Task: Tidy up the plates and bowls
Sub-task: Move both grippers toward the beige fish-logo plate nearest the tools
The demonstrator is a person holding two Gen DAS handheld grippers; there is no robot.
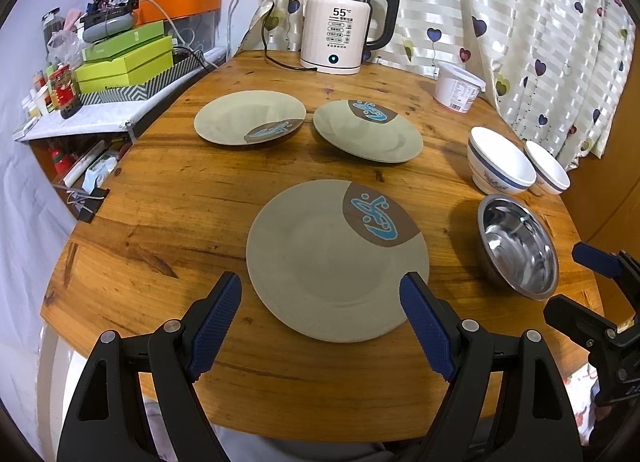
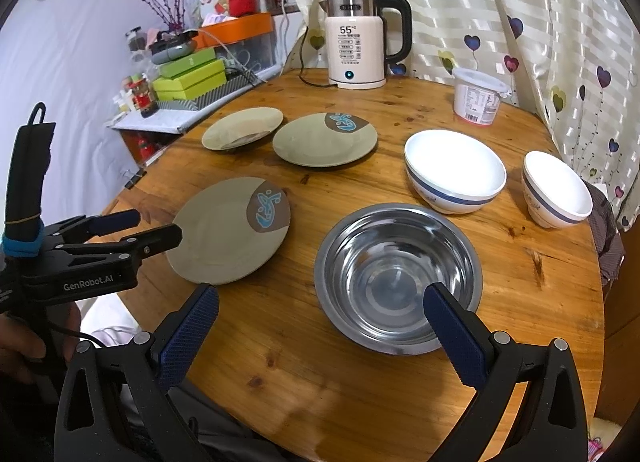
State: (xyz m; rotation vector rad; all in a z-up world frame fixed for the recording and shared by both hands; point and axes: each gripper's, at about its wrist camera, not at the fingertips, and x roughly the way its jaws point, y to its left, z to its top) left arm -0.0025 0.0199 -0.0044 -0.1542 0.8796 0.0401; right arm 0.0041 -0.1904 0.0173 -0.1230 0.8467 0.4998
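Round and wooden, the tabletop [image 1: 160, 222] holds three plates, two white bowls and a steel bowl [image 2: 396, 278]. Both tongs are open and hold nothing: left tongs [image 1: 324, 294] at the near plate [image 1: 336, 262] low in the frame, right tongs [image 2: 320, 302] at the steel bowl. A thin plate rim could slip and clatter. The kettle [image 1: 344, 22] at the top shows "55°C". The left tongs read "GenRobot.AI".
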